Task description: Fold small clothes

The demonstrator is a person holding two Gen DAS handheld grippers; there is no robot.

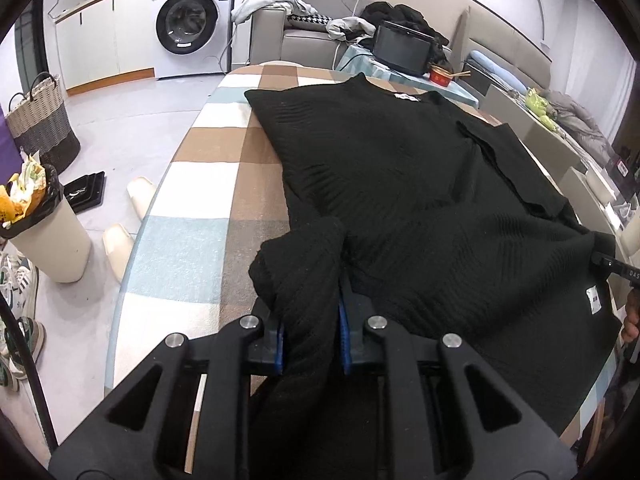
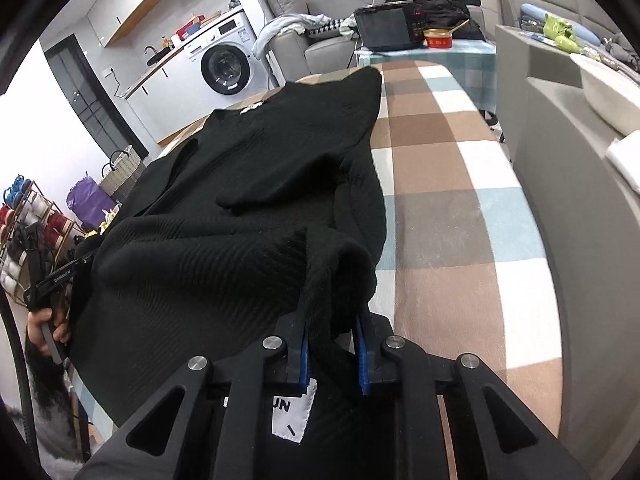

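My left gripper [image 1: 311, 332] and right gripper [image 2: 332, 350] each pinch the sweater [image 1: 400, 184] hem at six o'clock, over the checked tablecloth [image 1: 208, 184].

"What is the black sweater [image 1: 400, 184] hiding?"

"It is covering the middle of the checked tablecloth [image 1: 188, 248], and bunched knit is burying the left gripper [image 1: 311, 336] fingertips."

"And the right gripper [image 2: 333, 354]?"

"Its tips are vanishing in cloth too. A white label [image 2: 294, 412] is showing only 'UN'; the rest is sitting behind a finger."
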